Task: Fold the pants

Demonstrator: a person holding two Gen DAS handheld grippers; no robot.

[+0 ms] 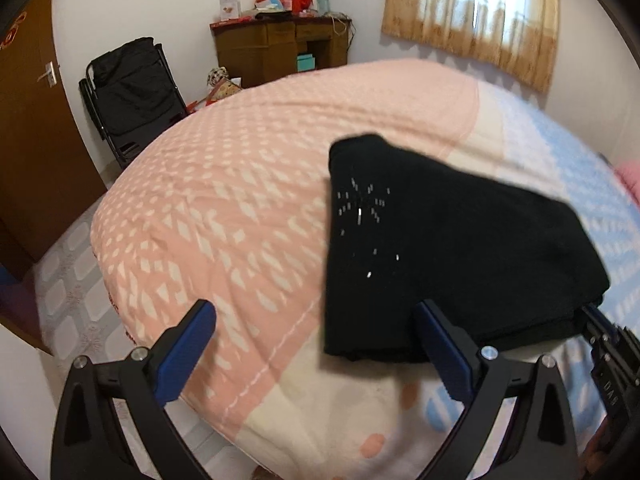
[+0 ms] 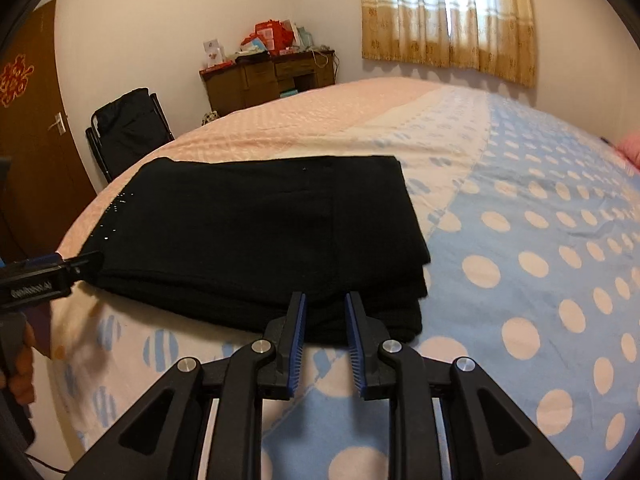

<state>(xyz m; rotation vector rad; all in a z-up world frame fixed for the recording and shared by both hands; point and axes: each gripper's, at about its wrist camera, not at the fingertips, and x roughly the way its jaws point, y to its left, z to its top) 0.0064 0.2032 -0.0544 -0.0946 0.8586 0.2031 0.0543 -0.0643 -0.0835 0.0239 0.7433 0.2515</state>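
pants: the folded black fabric pants (image 2: 256, 232) were plain black, with small silver studs scattered at one corner.
bedspread: the soft quilted bedspread (image 1: 240, 208) was pink with white diamond flecks, cream in the middle, and light blue with cream dots.
gripper pads: the ribbed gripper pads (image 2: 298, 344) were blue on black fingers.
curtain: the gathered window curtain (image 2: 448, 12) was beige with a golden motif.

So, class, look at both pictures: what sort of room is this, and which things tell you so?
Most likely a bedroom in a home. A wide bed with a pink and blue spotted cover fills the view, a cluttered wooden desk stands against the far wall, and curtains hang over the window.
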